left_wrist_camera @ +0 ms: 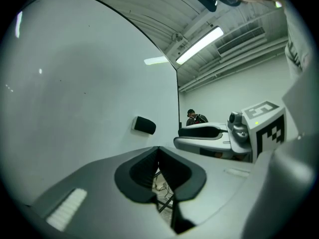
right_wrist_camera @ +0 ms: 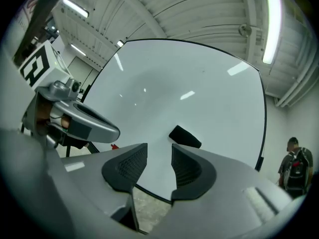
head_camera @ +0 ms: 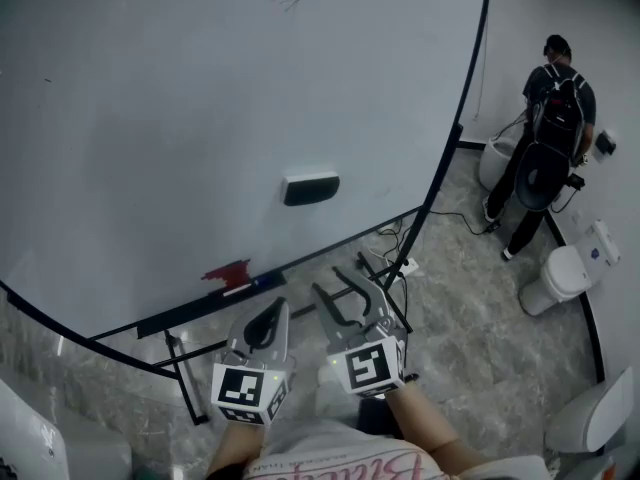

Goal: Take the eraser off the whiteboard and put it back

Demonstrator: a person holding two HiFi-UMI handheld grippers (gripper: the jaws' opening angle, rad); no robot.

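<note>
On the whiteboard [head_camera: 150, 118], eraser [head_camera: 311, 187], ledge [head_camera: 190, 313] with red object [head_camera: 228, 273]

The whiteboard [head_camera: 200, 118] is seen from above by the head camera, tilted steeply down, with the left gripper [head_camera: 281, 310] and right gripper [head_camera: 328, 280] caught at the frame's lower edge. Each gripper camera is aimed level along its own jaws at the board, from well back. The eraser [head_camera: 311, 187] on the board is shared by all three views.
</note>
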